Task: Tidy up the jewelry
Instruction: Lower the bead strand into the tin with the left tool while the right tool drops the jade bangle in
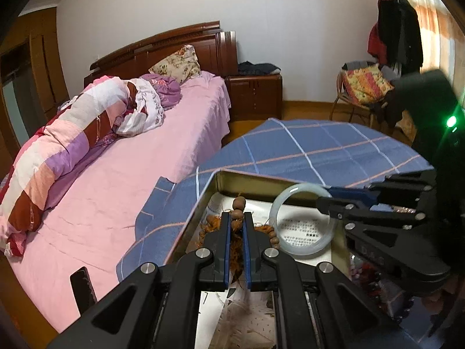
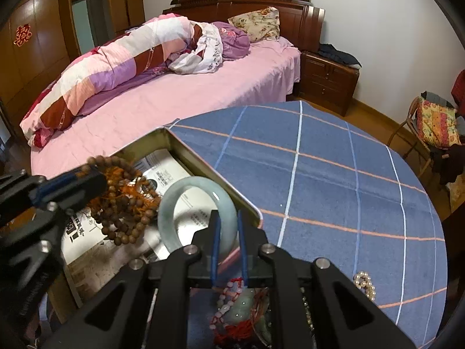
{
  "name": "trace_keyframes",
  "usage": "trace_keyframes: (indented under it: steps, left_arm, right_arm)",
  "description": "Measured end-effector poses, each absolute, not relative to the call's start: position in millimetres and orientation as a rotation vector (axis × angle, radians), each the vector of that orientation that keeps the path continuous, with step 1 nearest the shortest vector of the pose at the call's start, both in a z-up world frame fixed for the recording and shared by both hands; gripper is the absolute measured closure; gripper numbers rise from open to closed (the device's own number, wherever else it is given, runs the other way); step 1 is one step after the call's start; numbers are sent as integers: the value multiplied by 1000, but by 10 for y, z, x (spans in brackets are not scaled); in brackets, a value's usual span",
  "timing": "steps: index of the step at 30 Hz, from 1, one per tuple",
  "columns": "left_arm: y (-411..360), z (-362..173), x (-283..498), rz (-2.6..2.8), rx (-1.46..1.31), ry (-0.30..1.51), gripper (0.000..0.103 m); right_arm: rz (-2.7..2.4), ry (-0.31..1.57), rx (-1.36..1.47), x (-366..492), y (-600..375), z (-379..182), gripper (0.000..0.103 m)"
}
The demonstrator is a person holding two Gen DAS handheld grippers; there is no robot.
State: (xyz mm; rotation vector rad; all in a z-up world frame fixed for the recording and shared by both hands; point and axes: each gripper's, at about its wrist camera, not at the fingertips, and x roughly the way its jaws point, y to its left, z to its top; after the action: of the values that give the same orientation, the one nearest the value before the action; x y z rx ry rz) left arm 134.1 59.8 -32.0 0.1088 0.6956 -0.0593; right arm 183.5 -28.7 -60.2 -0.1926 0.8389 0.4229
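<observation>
The left gripper (image 1: 237, 222) is clenching the brown bead strand (image 2: 122, 200) with orange tassel and holding it over the metal tin (image 2: 209, 171). The right gripper (image 2: 227, 221) is grasping the pale jade bangle (image 2: 174, 200) at its near right side, inside the tin's right part. The tin is sitting on the blue checked cloth (image 2: 334, 174).
</observation>
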Motion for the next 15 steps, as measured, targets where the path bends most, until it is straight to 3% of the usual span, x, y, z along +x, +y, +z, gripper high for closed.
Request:
trace_keyframes:
  steps: [7,8,10,11,12,15]
  left_arm:
    - [555,-405,1351,-56,134,706,95]
    - [547,-414,1354,-54,140,712,91]
    - [518,-419,1349,-46,153,715,70]
    - [508,-414,1338,-33,162,706,48]
    - [508,-410,1327,-21,166,696,32]
    - [527,-370,1277,-26,150,671,30]
  right_arm:
    - [425,839,-195,1847,-268,-623,87]
    - [427,840,-184,1854,-283,-619,87]
    - [433,840,-170,1859,-297,-618,86]
    - [438,838,-164,1852,-307,-617,83]
    - [435,836,-169,1842,-306,-614,83]
    - [434,828,-169,1805,-317,-613,82]
